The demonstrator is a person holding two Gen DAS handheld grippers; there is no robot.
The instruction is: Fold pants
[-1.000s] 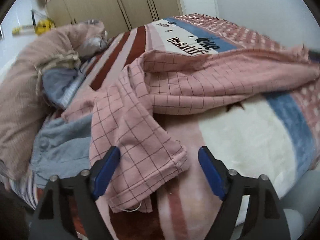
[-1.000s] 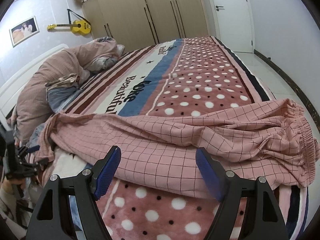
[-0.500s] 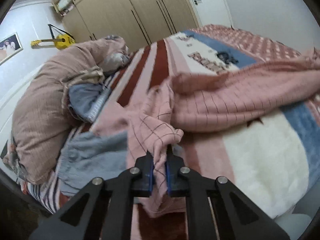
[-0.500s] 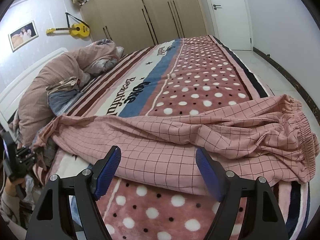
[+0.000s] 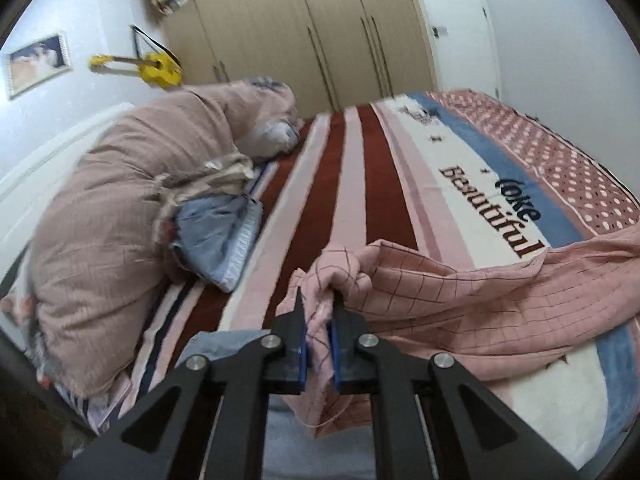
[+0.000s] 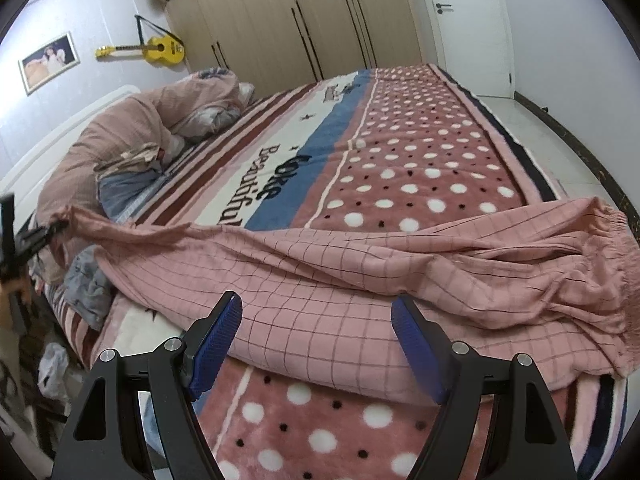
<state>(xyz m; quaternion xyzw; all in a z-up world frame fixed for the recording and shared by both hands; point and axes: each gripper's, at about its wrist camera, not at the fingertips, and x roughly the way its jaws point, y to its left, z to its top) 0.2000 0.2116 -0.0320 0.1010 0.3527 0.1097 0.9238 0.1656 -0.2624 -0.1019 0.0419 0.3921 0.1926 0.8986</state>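
Here the left gripper [image 5: 318,330] has its blue-padded fingers [image 5: 301,354] clenched on a bunched leg end of the pink checked cotton pants [image 5: 460,292], the cloth pinched between the pads and held raised off the bed, with a loose flap hanging below them. From that pinch the leg runs taut across the striped and dotted plush blanket [image 5: 348,184] toward the right. In the right wrist view the right gripper [image 6: 316,338] hovers with its fingers [image 6: 216,340] spread wide and released, nothing between them, just above the near edge of the pants, whose gathered elastic waistband [image 6: 616,236] lies at the right side of the bed. A rumpled dusty-pink duvet [image 5: 120,208] is heaped along the left side, with blue-grey garments [image 5: 216,240] tucked against it. On the far wall hang a yellow guitar [image 6: 160,50] and a framed picture [image 6: 48,62], beside tall beige wardrobe doors [image 6: 312,20].
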